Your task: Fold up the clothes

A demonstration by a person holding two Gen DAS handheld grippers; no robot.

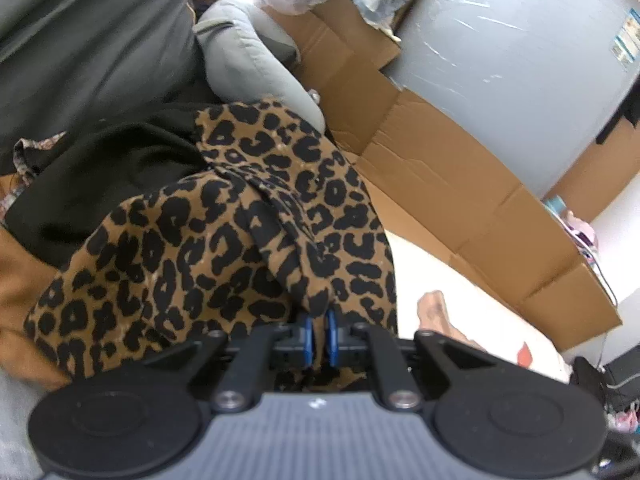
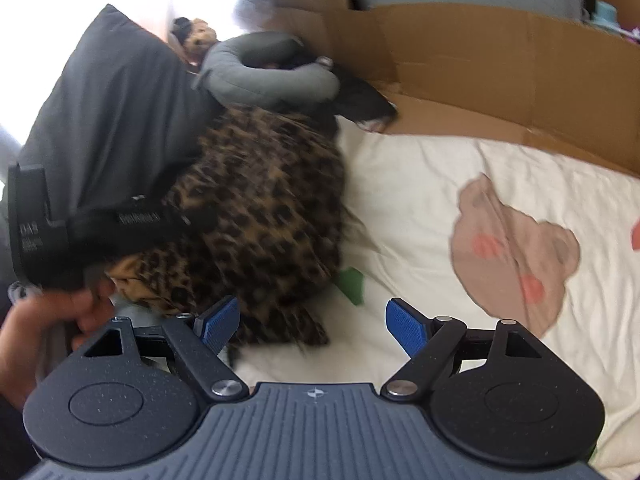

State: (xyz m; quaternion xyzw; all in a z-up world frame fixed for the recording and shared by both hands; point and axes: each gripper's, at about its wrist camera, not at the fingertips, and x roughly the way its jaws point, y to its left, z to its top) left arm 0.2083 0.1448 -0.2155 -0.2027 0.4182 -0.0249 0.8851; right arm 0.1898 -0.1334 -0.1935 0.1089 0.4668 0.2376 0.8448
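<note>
Across the lower right of the right wrist view spreads the white bedsheet, printed with a pinkish bear face, and along the top of that frame runs a wall of flattened cardboard. In the upper left a big dark grey pillow leans, with a grey ring-shaped cushion beside it and a small teddy bear peeking out behind. The leopard-print garment lies bunched in the middle left of that frame, on the sheet and up against the pillow; it looks blurred there. In the left wrist view it fills the centre, draped over a black cloth. The left gripper, at the bottom centre of its own view, has its blue pads pinched tight on a fold of the leopard fabric. The right gripper stands spread wide, its blue fingers holding nothing, just beside the garment's lower edge.
</note>
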